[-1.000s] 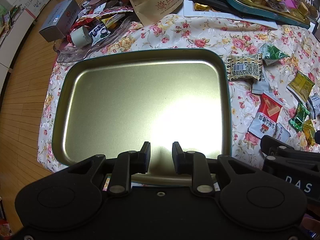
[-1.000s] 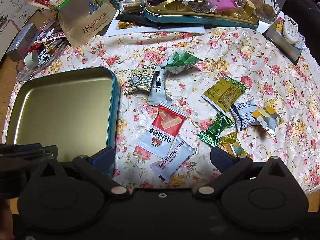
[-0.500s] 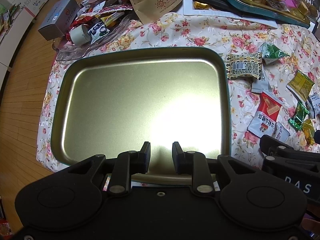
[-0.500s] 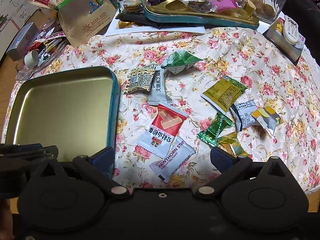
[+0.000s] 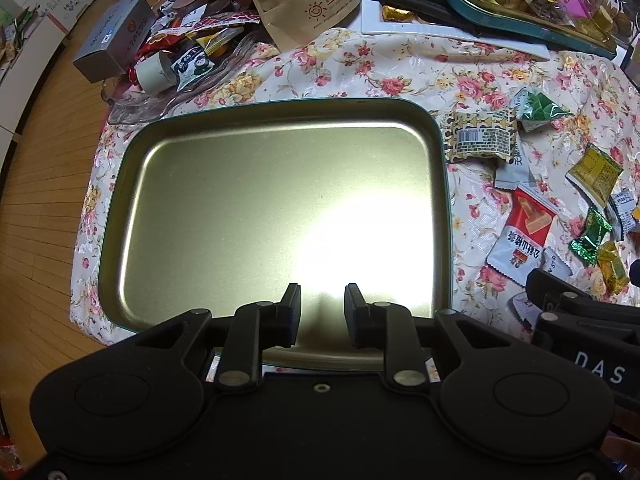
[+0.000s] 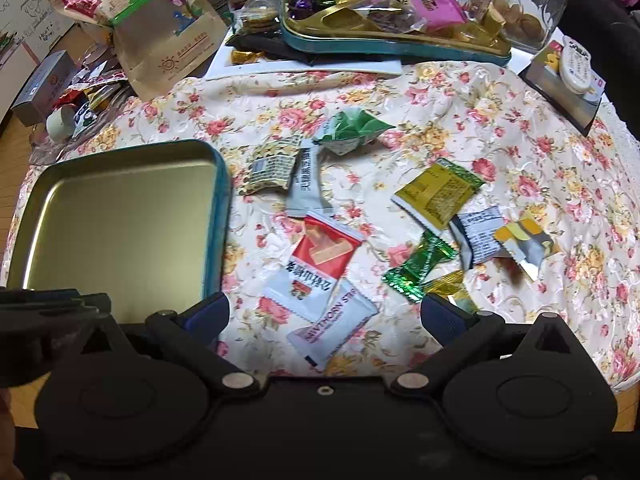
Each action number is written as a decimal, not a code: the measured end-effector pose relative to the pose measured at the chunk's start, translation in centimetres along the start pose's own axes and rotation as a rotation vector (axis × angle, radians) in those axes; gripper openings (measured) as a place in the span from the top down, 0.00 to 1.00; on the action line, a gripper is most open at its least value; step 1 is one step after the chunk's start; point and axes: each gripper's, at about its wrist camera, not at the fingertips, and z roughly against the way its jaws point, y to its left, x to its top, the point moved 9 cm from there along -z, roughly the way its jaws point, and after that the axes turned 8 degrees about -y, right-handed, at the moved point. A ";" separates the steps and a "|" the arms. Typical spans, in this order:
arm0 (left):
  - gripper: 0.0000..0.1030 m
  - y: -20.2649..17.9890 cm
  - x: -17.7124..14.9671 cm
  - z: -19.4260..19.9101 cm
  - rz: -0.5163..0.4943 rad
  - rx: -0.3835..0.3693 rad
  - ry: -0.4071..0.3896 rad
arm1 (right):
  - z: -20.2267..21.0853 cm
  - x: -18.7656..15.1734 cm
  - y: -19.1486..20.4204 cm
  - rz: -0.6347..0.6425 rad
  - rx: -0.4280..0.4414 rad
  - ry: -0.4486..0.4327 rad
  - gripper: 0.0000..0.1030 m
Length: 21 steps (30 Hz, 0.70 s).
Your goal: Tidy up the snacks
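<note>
An empty gold tin tray with a teal rim (image 5: 442, 184) lies on the floral tablecloth; it also shows at the left of the right wrist view (image 6: 222, 208). Loose snacks lie to its right: a red-and-white packet (image 6: 320, 258), a white hawthorn packet (image 6: 334, 326), a green candy (image 6: 420, 266), a yellow packet (image 6: 438, 192), a patterned packet (image 6: 272, 166). My left gripper (image 5: 322, 308) hovers over the tray's near edge, jaws narrowly apart and empty. My right gripper (image 6: 324, 312) is wide open above the hawthorn packet.
A second tin full of sweets (image 6: 396, 44) and a paper bag (image 6: 172, 40) crowd the table's far side. A glass jar (image 6: 528, 12) and a remote (image 6: 576, 64) sit at the far right. A grey box (image 5: 114, 38) and wrappers lie at the far left.
The left gripper has drifted slightly, shifting the tray a little in its view. The right gripper and the snacks have not visibly moved.
</note>
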 end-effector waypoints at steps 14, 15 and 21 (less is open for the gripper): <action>0.68 -2.2 1.5 1.2 0.005 -0.034 -0.011 | -0.2 -1.0 -3.1 -0.018 0.006 0.009 0.00; 0.68 -2.4 1.7 1.4 0.007 -0.036 -0.013 | -0.2 -1.0 -3.3 -0.021 0.010 0.004 0.00; 0.68 -4.3 2.5 2.1 0.003 -0.065 -0.020 | 0.2 -1.0 -5.1 -0.071 0.028 -0.006 0.00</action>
